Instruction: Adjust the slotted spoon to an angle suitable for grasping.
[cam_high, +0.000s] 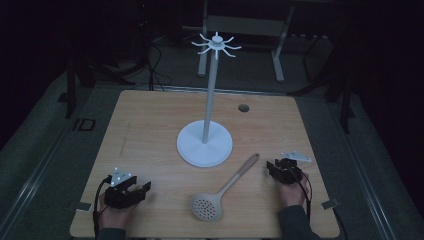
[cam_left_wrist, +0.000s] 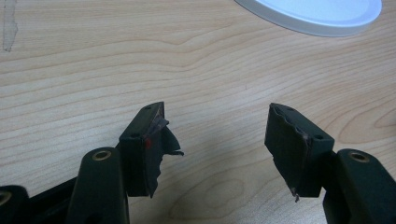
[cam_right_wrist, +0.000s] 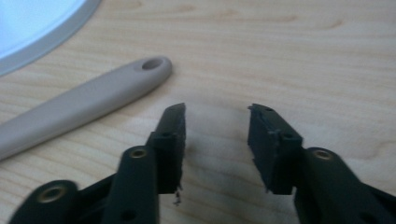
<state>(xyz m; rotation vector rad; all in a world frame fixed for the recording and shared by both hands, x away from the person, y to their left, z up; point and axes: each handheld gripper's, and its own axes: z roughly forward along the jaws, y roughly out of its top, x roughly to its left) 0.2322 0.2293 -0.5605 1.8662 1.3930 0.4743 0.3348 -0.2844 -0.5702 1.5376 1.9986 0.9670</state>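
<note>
Skimmer (cam_high: 220, 192) beside open right gripper (cam_high: 276, 169)

1. We see our left gripper (cam_left_wrist: 217, 140) with black jaws, their dark pads frayed; a small red mark sits on the left-hand pad.
2. Under and ahead of those jaws the table (cam_left_wrist: 140, 60) is light wood with wavy brown grain.
3. Ahead and to the right of them lies the white stand base (cam_left_wrist: 322, 16).
4. Our right gripper (cam_right_wrist: 215, 135) is black too, with brass-coloured rivets.
5. Ahead and to the left of its jaws the slotted spoon (cam_right_wrist: 84, 102) shows a plain beige handle.
6. From above, its beige bowl carries a pattern of small dark holes.
</note>
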